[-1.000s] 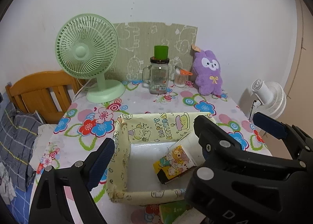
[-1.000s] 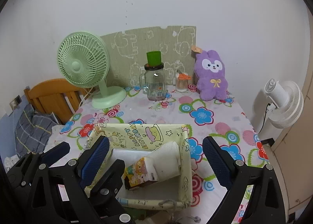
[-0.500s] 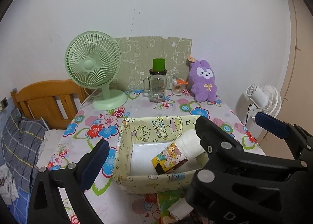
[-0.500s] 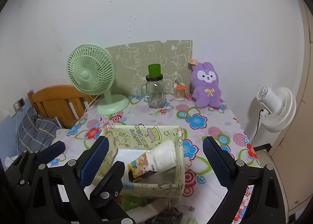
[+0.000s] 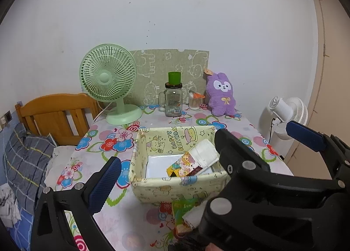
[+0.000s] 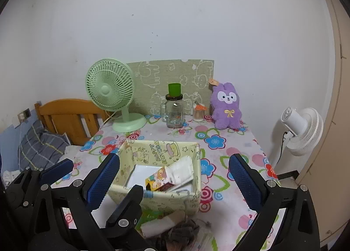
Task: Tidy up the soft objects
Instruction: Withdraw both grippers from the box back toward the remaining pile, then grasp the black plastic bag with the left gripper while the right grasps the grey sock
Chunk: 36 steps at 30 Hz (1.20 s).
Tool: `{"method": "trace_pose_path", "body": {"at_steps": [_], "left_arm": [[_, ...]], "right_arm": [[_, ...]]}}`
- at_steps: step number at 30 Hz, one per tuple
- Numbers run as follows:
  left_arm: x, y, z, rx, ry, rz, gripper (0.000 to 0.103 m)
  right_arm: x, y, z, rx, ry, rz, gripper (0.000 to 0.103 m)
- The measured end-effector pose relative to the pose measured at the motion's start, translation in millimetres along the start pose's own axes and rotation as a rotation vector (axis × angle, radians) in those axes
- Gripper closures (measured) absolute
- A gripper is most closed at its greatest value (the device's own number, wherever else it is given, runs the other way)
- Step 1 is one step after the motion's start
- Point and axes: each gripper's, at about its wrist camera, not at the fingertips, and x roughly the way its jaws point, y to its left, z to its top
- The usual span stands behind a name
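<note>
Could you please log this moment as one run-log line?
left gripper: open, empty | right gripper: open, empty | tissue pack: in fabric basket | plush bunny: at table back

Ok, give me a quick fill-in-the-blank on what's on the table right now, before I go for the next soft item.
1. The cartoon-printed tissue pack lies inside the yellow fabric ____.
2. The purple plush bunny sits at the table's ____ edge, against the wall.
3. The glass jar carries a ____ cup on its lid.
4. The right gripper's jaws stand ____.

Missing words: basket; far; green; open
</note>
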Motion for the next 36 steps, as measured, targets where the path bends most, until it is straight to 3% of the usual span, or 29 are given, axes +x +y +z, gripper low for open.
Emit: {"method": "trace_pose_path", "body": {"at_steps": [16,36], "left_arm": [[-21,-8,-43,0.037,-0.006,-0.013,0.0],[7,-12,-100,0.061,0.075,-0.05,0.0]], "right_arm": [[-24,0,-47,0.027,0.014,0.005,0.002],[-1,-3,-112,0.057,0.091,-0.002,0.002]]}}
